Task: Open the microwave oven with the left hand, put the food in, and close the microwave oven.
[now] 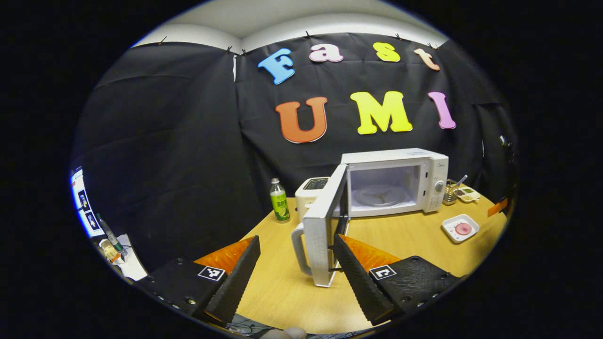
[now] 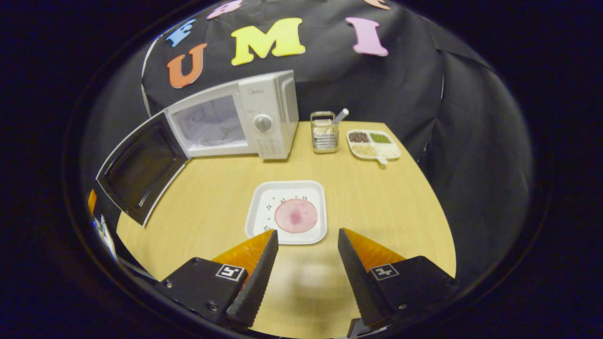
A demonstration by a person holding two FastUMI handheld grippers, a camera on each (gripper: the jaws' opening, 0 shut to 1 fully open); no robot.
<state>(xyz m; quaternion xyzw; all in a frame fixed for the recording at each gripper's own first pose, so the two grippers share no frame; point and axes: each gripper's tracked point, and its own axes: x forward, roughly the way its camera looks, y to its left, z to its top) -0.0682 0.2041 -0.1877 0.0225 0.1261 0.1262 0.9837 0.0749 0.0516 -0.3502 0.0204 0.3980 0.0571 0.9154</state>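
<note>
Left gripper view: left tongs (image 1: 294, 275) spread, microwave (image 1: 395, 181) at one o'clock, its door (image 1: 325, 221) swung wide between the fingers; a green bottle (image 1: 279, 200) stands beside it. Right gripper view: right tongs (image 2: 306, 268) spread, plate of food (image 2: 288, 212) at twelve o'clock on the table (image 2: 377, 197).

A green drink bottle (image 1: 279, 200) stands upright on the wooden table (image 2: 386, 197), near a white appliance (image 1: 311, 190) with a dark top panel. A wire cutlery holder (image 2: 324, 132) holds 1 utensil, and just beside it lies a white divided dish (image 2: 374, 144) with 3 fillings: dark, green and pale.
</note>
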